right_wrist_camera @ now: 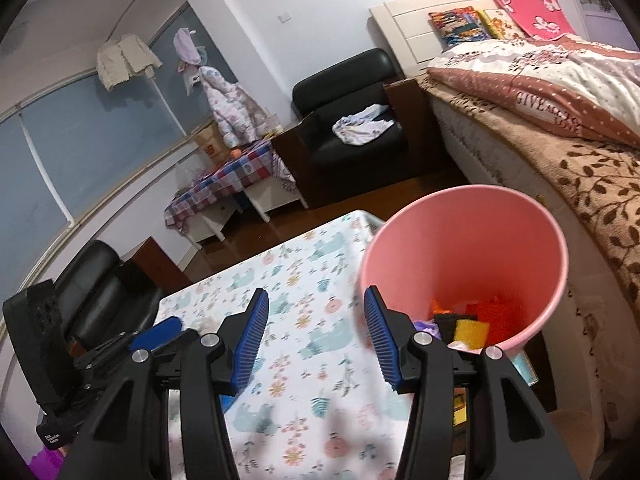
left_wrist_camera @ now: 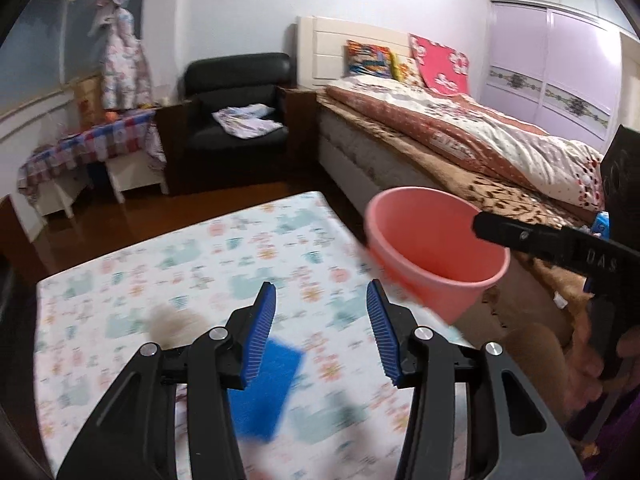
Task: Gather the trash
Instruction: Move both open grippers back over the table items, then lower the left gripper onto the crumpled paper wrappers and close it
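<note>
My left tongs (left_wrist_camera: 321, 328) hang open and empty over a flat blue square (left_wrist_camera: 266, 392), blurred, lying near the table's (left_wrist_camera: 120, 280) near edge on its soft floral cloth. My right tongs (right_wrist_camera: 316, 334) gape empty too. I judge I'm between pickups: next, close on the blue piece. The smooth pink plastic bin (right_wrist_camera: 460, 248) at the table's right edge already holds orange and yellow scraps.

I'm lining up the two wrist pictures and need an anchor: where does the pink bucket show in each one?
Left wrist view: the pink bucket sits right of centre, past the table's right edge, with the right gripper crossing its rim.
Right wrist view: the same bucket is lower right of centre, close up, with orange and yellow scraps inside.
Shared landmark: the black armchair beside the bed's headboard.
</note>
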